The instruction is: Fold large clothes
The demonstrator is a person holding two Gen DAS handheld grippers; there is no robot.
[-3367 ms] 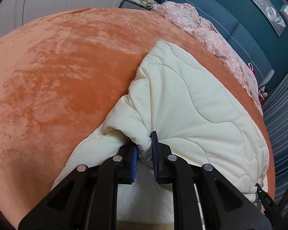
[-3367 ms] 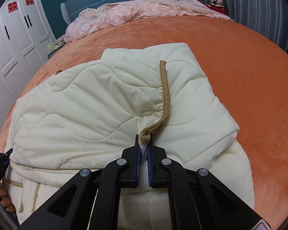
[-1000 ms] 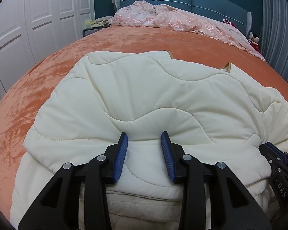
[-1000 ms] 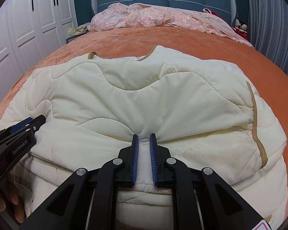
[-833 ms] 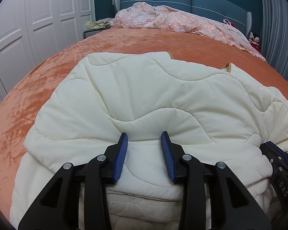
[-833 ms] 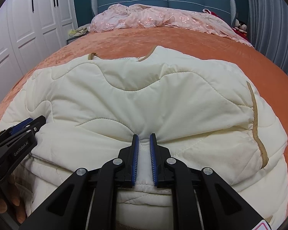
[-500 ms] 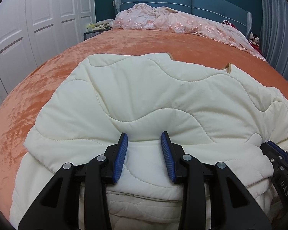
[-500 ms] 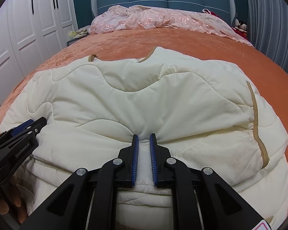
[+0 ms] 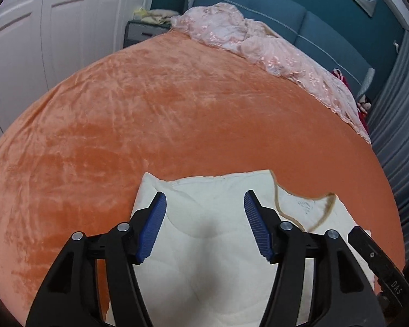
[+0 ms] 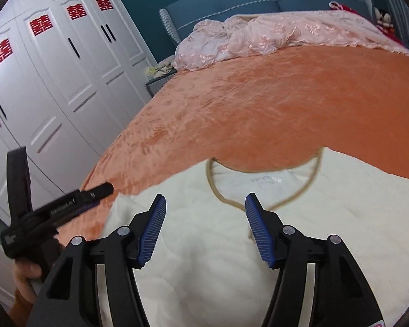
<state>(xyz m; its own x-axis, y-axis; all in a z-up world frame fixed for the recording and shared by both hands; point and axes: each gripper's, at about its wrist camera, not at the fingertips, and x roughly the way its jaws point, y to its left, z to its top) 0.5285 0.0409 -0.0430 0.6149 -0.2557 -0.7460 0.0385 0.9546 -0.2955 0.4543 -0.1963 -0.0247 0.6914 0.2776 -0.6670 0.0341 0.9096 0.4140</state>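
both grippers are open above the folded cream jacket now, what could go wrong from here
1. The cream quilted jacket is puffy, and neither the left gripper nor the right gripper holds it, so the fold may spring open.
2. The tan neckline trim lies near the right gripper's fingers; a low pass could snag it.
3. The orange bedspread looks plush, so tugging may drag the bundle.

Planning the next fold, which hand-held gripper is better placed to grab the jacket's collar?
Right, probably. The right hand-held gripper is open over the cream quilted jacket, facing its tan-trimmed collar. The left hand-held gripper, also open, sits left of it.
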